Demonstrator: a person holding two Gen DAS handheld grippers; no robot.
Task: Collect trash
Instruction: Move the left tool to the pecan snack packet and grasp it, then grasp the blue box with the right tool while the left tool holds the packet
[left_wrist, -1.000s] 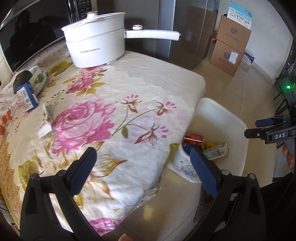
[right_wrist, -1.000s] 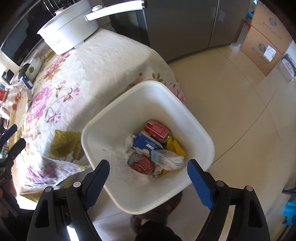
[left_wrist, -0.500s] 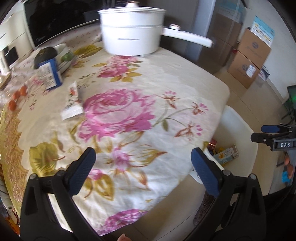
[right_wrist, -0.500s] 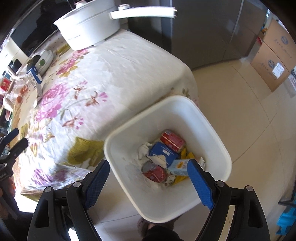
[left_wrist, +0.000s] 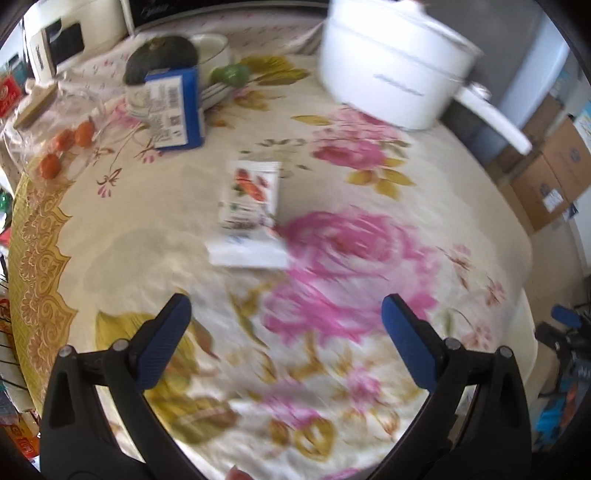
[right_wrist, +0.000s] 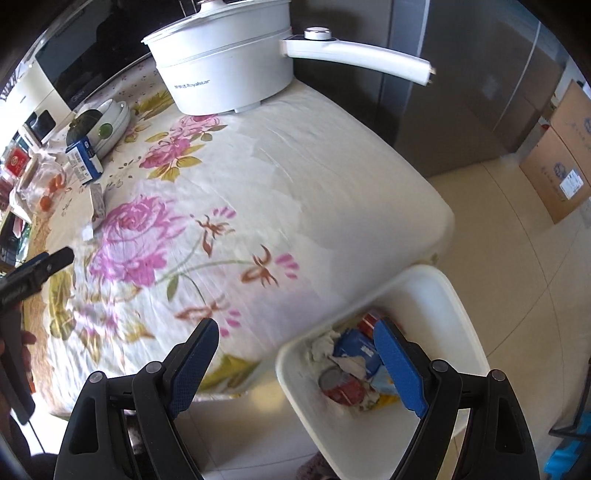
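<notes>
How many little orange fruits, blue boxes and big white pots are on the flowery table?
Little orange fruits: 3
Blue boxes: 1
Big white pots: 1
Total: 5

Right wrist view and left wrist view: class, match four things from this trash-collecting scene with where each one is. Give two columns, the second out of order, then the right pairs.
Things:
1. red can
2. white pot
3. snack wrapper
4. cardboard boxes

Places:
A. on the floor beside the fridge
B. flat on the flowered tablecloth, ahead of the left tongs
C. inside the white bin
D. standing at the far end of the table

Pairs: 1-C, 2-D, 3-B, 4-A
</notes>
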